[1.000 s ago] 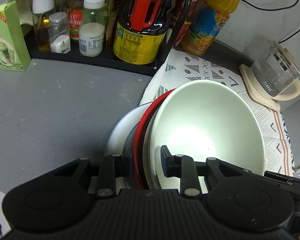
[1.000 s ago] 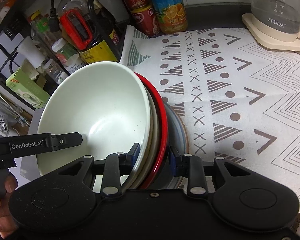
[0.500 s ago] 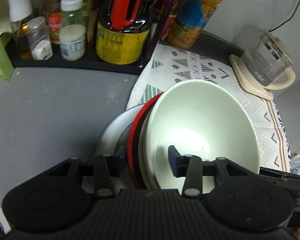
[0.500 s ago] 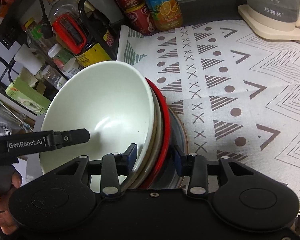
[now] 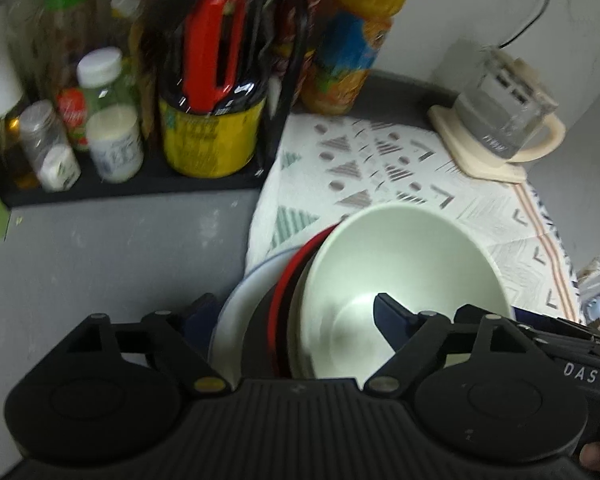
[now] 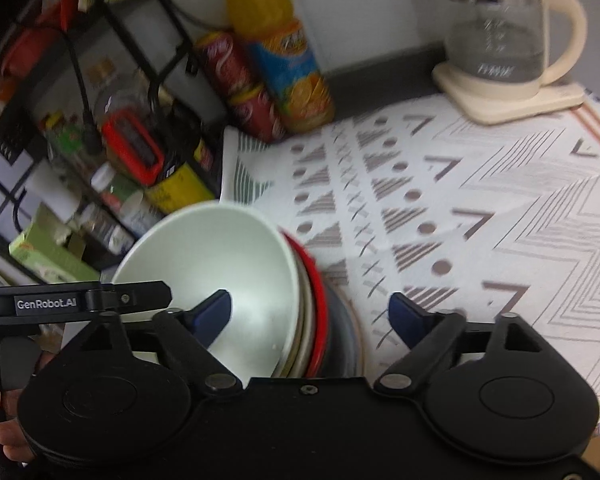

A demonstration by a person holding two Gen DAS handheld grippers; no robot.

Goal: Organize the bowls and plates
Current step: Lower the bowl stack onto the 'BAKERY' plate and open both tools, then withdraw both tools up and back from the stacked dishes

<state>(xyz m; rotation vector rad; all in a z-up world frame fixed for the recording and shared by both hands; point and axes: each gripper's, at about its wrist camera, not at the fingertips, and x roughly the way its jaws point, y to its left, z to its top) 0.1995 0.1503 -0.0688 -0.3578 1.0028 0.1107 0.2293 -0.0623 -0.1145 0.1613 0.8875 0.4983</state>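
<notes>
A nested stack sits at the left edge of the patterned cloth: a white bowl (image 5: pixel 400 272) on top, a red bowl rim (image 5: pixel 290 280) under it and a white plate (image 5: pixel 236 304) at the bottom. My left gripper (image 5: pixel 294 308) straddles the stack's near edge. Its jaws are opening, one pad inside the white bowl and one outside the plate, neither pressing. In the right wrist view my right gripper (image 6: pixel 310 314) straddles the opposite side of the white bowl (image 6: pixel 220 264) and red rim (image 6: pixel 320 304). Its jaws are also opening, clear of the dishes.
A black rack (image 5: pixel 140 188) with bottles and jars stands behind the grey counter (image 5: pixel 80 264). An orange juice bottle (image 6: pixel 288 64) and red cans (image 6: pixel 240 84) stand at the back. A glass kettle (image 6: pixel 496 40) on a cream base occupies the cloth's (image 6: pixel 480 208) far right corner.
Both grippers were shut on the stack's rims a second ago. Both have since spread wide, let go and drawn back a little. The stack stays where it was.
</notes>
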